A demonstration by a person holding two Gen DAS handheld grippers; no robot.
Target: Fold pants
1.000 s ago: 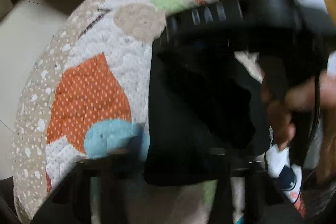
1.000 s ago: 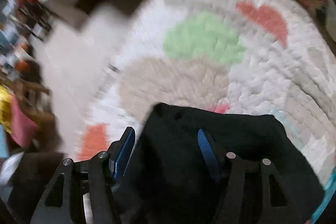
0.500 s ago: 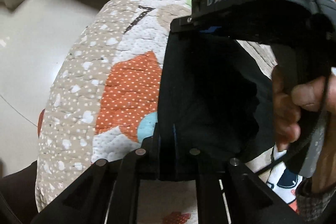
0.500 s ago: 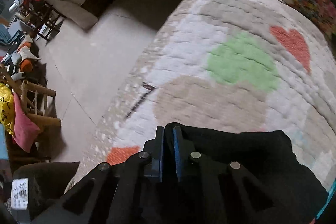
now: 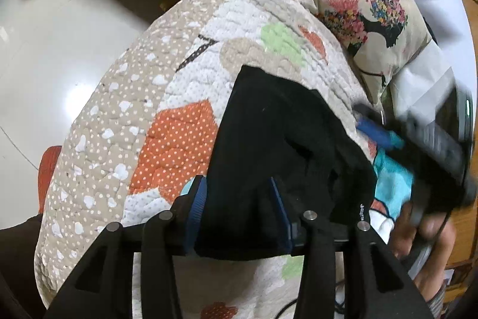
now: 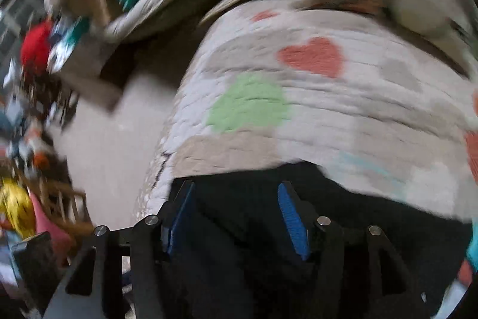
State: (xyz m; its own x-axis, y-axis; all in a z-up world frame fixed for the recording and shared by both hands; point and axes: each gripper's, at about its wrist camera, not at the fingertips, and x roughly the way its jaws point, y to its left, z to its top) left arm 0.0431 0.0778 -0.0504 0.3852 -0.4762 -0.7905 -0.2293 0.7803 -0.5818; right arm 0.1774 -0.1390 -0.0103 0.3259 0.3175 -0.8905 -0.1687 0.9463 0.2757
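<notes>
Black pants (image 5: 269, 145) folded on a patchwork quilt (image 5: 125, 121), left gripper (image 5: 239, 211) opening, blue pads astride the near cloth edge, not pressing it, right gripper (image 6: 236, 217) opening likewise above the pants, patterned cushion (image 5: 373, 17) beyond, motion blur throughout.

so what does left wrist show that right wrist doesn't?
Left wrist only: the right gripper, blurred, over the far edge of the pants, with the hand that holds it; the printed cushion sharp; the orange dotted patch.

Right wrist only: the cluttered room at left, with a red item and a yellow one; all motion-blurred.

Both: the black pants on the patchwork quilt, the green patch, pale floor. Each view's own gripper is opening, cloth between its blue pads without being pressed; left gripper.
</notes>
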